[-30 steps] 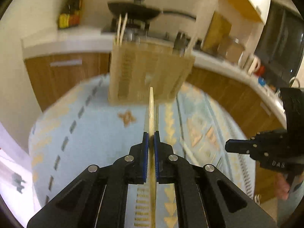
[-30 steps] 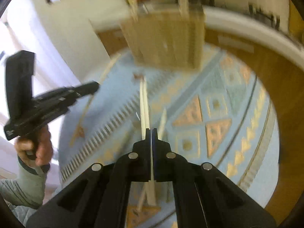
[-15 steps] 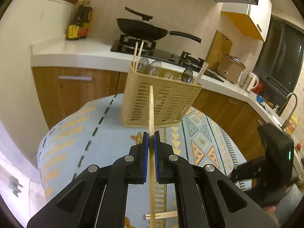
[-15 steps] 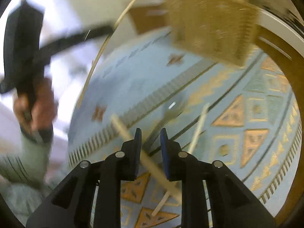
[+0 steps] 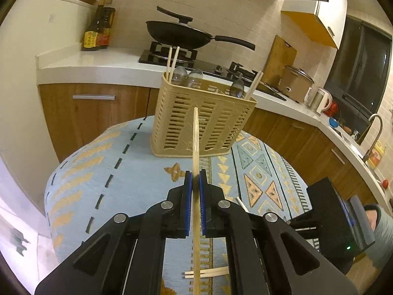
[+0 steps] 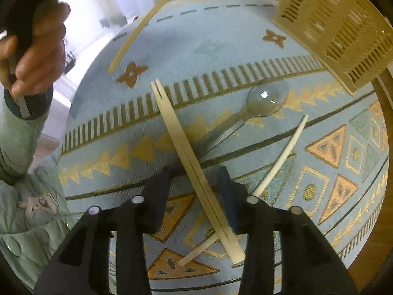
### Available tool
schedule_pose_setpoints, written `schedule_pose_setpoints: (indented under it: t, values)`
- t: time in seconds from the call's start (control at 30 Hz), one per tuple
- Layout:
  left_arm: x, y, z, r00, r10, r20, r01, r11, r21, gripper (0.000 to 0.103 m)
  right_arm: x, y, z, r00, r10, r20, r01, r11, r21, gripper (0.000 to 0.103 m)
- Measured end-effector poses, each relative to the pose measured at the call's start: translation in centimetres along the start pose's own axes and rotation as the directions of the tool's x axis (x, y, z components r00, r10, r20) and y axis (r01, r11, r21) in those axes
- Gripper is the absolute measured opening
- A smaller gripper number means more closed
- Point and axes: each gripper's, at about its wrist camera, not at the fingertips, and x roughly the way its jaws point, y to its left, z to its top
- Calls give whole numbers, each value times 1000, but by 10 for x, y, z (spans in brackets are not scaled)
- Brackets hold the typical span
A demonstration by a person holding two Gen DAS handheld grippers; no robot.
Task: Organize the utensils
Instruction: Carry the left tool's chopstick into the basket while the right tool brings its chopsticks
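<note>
On the patterned cloth covering the surface [image 5: 103,186], the beige slotted utensil basket [image 5: 203,120] is standing upright at the far edge, already carrying a few chopsticks and clear spoons; kitchen worktop with wok [image 5: 179,33] sitting behind it. Left tongs [image 5: 194,184] are clamped shut on a single chopstick [image 5: 195,142], which is pointing up toward the basket front, well short of its rim. Right tongs [image 6: 195,179] are angling steeply down, jaws partway apart and just been opening, straddling a pair of pale chopsticks [image 6: 181,145] lying together on the cloth; pads are not pressing on them yet as far as the view shows. Clear spoon [image 6: 260,105] is lying just beside that pair, and a lone chopstick [image 6: 282,152] is sitting to its right, with another thin stick [image 6: 196,250] passing under the pair's near end. Person's hand [image 6: 36,49] is gripping the left tool at the edge of the right view. Risks, my read: right jaws are crossing the pair diagonally, so closing now is likely catching one stick only or scissoring them apart; the crossing stick underneath could be getting dragged along. Left chopstick is held near mid-length with a long free end, so it could be pivoting in the pads or striking the basket wall instead of clearing the rim.
</note>
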Motion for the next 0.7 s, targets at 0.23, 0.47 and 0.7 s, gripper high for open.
schedule_pose_setpoints:
  t: [0.23, 0.47, 0.7]
  values:
    - [-3, 5, 6, 999, -1, 40, 1, 1000, -2, 4, -5, -10, 5, 1000, -9, -17, 9, 1000, 20, 10]
    - [-24, 7, 57, 973, -26, 230, 30, 999, -12, 4, -96, -33, 10, 934, -27, 357, -15, 993, 115, 10]
    - [-33, -14, 120, 917, -30, 399, 16, 999, 38, 4, -183, -63, 35, 716, -195, 671, 71, 976, 208, 10]
